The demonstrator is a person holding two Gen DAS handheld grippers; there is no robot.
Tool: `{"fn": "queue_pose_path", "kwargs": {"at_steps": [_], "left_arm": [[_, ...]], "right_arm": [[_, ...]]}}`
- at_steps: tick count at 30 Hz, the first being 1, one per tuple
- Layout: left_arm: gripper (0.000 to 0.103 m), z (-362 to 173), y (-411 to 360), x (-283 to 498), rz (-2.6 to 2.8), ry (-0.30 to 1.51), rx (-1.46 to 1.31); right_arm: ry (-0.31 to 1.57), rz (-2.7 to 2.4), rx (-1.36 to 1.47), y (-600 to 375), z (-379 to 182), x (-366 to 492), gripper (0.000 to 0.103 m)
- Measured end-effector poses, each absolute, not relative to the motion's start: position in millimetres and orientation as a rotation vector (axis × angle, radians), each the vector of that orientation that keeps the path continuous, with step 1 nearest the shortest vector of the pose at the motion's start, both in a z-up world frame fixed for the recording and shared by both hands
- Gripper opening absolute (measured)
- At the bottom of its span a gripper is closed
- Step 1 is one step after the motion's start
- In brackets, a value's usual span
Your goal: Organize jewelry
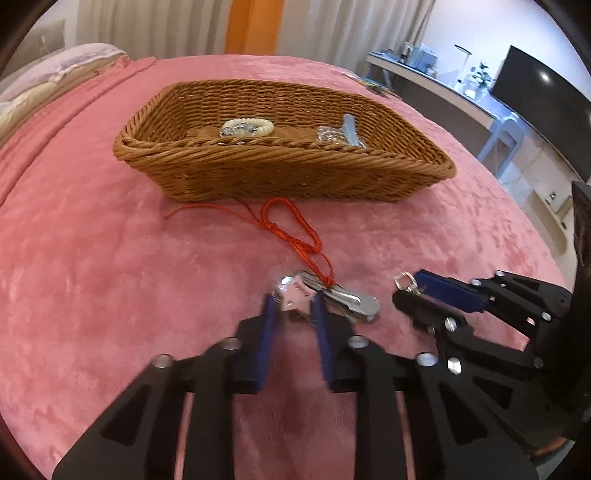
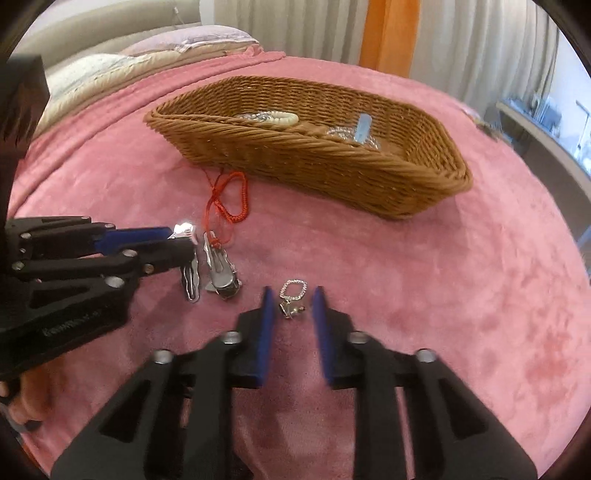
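A wicker basket [image 1: 280,173] [image 2: 332,162] on the pink blanket holds a cream bracelet [image 1: 248,126], silver jewelry [image 1: 328,133] and a blue clip [image 1: 351,129]. A red cord [image 1: 291,229] [image 2: 225,199] runs from the basket's foot to silver hair clips [image 1: 354,301] [image 2: 221,273]. My left gripper [image 1: 293,302] [image 2: 184,240] is open, its fingers either side of a pink-and-silver piece [image 1: 291,291] next to the clips. My right gripper [image 2: 293,299] [image 1: 406,286] is open around a small silver chain with a charm [image 2: 292,297] lying on the blanket.
Pillows [image 2: 122,70] lie at the bed's head on the left. A desk with a dark monitor [image 1: 543,99] and a blue chair [image 1: 506,136] stands beyond the bed's right edge. Curtains [image 2: 391,33] hang behind.
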State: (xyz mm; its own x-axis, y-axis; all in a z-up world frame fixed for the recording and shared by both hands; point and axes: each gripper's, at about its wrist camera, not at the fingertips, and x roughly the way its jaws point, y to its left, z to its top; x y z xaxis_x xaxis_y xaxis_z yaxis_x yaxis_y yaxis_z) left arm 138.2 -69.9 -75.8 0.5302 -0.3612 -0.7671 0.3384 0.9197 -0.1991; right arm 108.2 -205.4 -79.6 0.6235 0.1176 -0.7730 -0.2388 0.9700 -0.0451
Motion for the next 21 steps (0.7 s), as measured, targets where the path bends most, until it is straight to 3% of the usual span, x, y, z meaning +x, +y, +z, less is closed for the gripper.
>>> {"fn": "queue_pose_path", "kwargs": {"at_steps": [13, 17, 21], "left_arm": [[0.016, -74.7, -41.5, 133.7, -0.491, 0.95, -0.009], [0.041, -73.7, -37.7, 132.2, -0.532, 0.956, -0.105], [0.044, -76.1, -40.4, 134.3, -0.49, 0.964, -0.147]], "right_arm": [[0.875, 0.205, -0.126, -211.0, -80.1, 108.1, 0.013], [0.879, 0.215, -0.108, -213.9, -80.5, 110.1, 0.013], [0.877, 0.217, -0.105, -214.6, -80.7, 110.4, 0.013]]}}
